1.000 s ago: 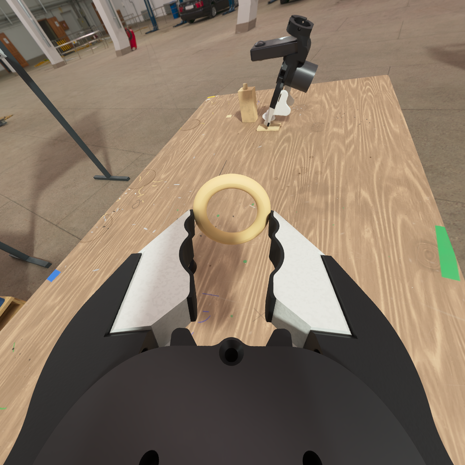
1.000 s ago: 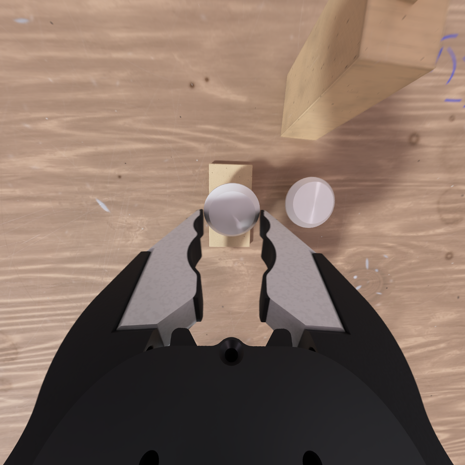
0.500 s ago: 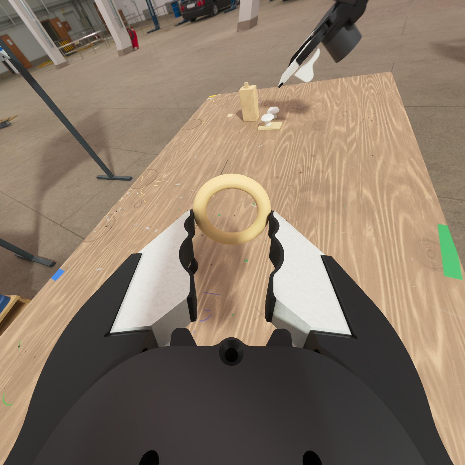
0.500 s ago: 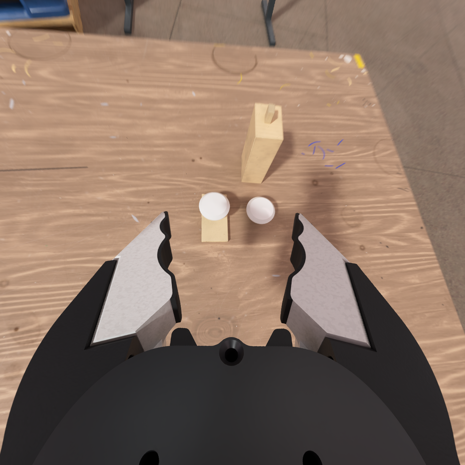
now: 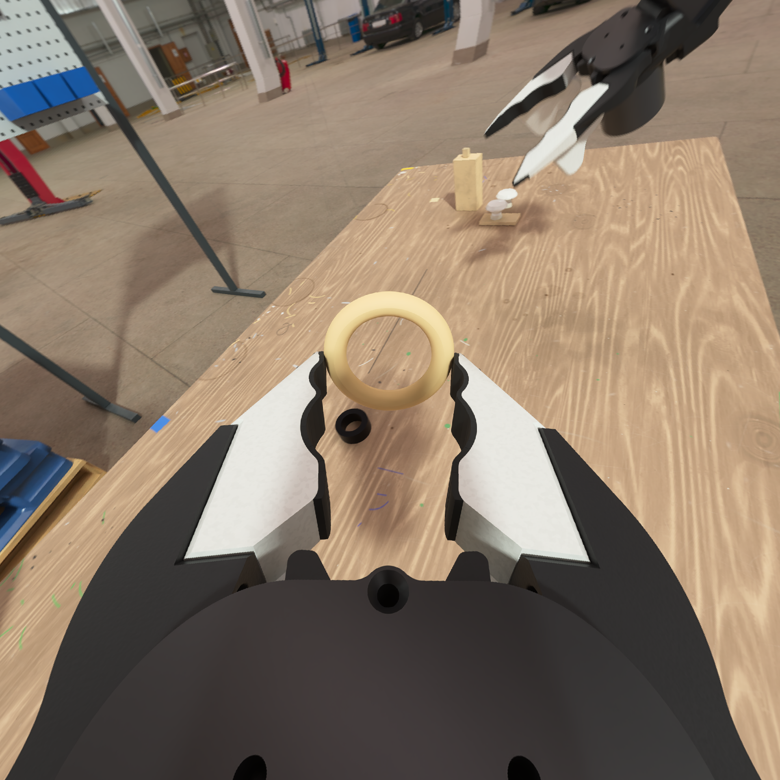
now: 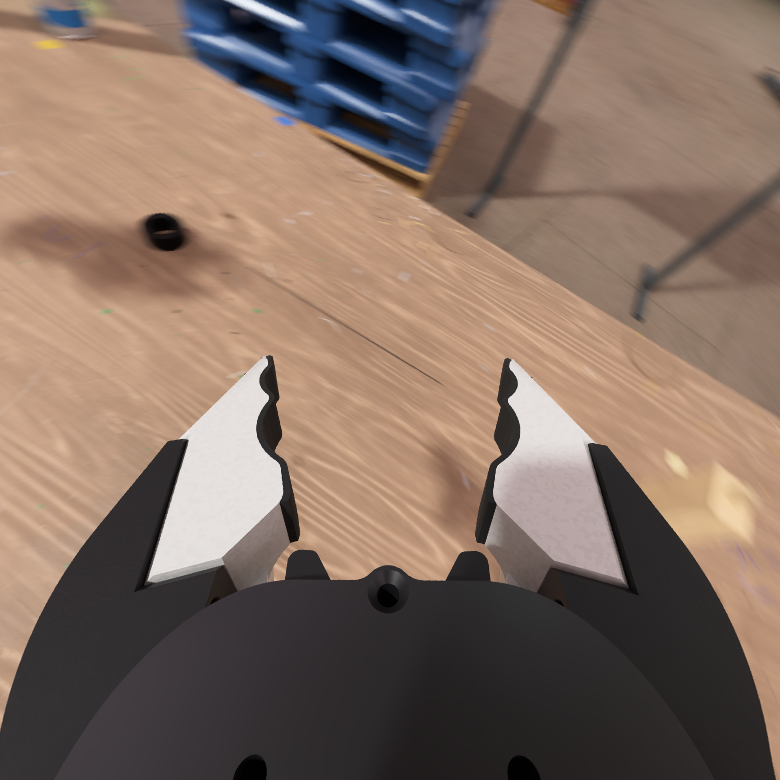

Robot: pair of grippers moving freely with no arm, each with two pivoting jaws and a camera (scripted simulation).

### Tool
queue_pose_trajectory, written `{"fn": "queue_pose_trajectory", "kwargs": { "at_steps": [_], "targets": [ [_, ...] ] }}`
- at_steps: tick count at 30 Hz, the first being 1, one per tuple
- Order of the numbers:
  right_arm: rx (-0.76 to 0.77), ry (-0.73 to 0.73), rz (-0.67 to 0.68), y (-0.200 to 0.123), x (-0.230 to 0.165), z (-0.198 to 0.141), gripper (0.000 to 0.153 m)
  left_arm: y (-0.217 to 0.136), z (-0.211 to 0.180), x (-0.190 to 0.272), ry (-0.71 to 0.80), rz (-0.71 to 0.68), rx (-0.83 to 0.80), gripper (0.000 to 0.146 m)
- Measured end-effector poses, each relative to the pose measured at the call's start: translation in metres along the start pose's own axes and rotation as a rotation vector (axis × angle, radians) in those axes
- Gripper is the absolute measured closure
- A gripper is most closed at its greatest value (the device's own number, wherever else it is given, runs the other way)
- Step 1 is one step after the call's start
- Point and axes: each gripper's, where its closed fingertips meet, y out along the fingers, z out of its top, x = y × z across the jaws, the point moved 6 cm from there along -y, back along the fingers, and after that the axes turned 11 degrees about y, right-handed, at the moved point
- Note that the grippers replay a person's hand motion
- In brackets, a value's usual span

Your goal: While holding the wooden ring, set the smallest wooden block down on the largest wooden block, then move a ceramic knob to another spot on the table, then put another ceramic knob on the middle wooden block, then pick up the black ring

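- The wooden ring [image 5: 388,350] is pinched at its two sides between the fingertips of the left gripper [image 5: 388,368], held above the table [image 5: 612,380] at frame centre.
- The black ring [image 5: 353,426] is seen on the table just below the wooden ring, in the gap between the left gripper's fingers (nearer the left finger, untouched).
- The right gripper [image 6: 387,358] is spread wide, nothing between its fingers; in the left wrist view it is seen in the air at upper right [image 5: 538,139].
- In the right wrist view (heavily blurred) the black ring [image 6: 163,231] lies at upper left, well apart from the fingertips.
- The largest wooden block [image 5: 467,181] stands upright in the upper part of the frame, the smallest wooden block [image 5: 466,152] on its top.
- One ceramic knob [image 5: 497,208] is seated on the flat middle wooden block [image 5: 500,219]; the other ceramic knob [image 5: 506,194] is just behind it.
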Motion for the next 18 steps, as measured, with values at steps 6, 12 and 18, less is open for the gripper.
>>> {"fn": "queue_pose_trajectory", "kwargs": {
  "at_steps": [6, 12, 18],
  "targets": [
    [-0.108, -0.265, 0.349, 0.107, -0.098, 0.02, 0.047, -0.011, -0.004, -0.01, -0.023, 0.032, 0.003, 0.087],
    [-0.153, -0.375, 0.579, 0.196, -0.185, 0.023, 0.049, -0.015, -0.008, -0.013, -0.008, 0.054, -0.028, 0.087],
    [-0.223, -0.378, 0.627, 0.247, -0.215, 0.012, 0.06, -0.019, -0.008, -0.015, -0.004, 0.055, -0.025, 0.087]
  ]
}}
